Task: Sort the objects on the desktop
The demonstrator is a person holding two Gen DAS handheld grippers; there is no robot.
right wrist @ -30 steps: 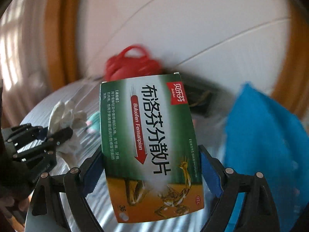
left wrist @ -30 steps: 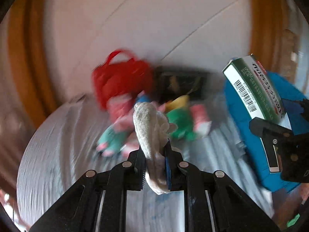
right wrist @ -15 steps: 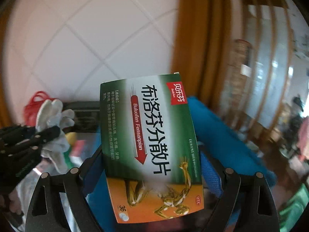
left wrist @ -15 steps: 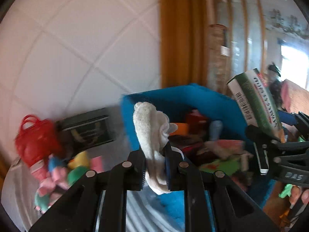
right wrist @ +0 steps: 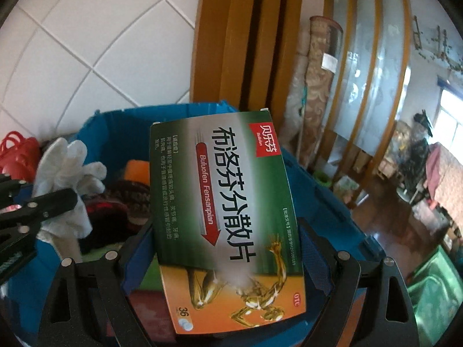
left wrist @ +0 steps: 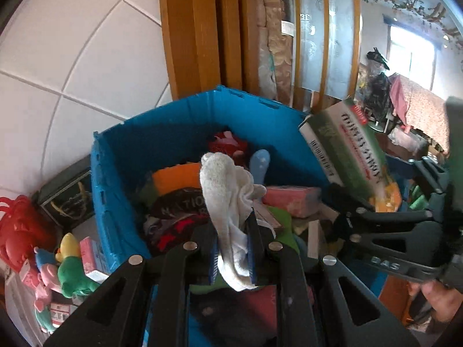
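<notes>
- Both of my hand-held grippers have swung from the cluttered bench over the blue plastic crate (left wrist: 121, 156), which half a second ago sat further off.
- My left hand-held gripper (left wrist: 233, 248) is clamped on a white knitted cotton glove (left wrist: 228, 190), above the clothes and sponges in the crate.
- My right hand-held gripper (right wrist: 228, 256) pinches a green-and-orange cardboard medicine box (right wrist: 222, 202) by its sides, over the crate's right part.

Both wrist views close above blue bin (left wrist: 162, 133).
</notes>
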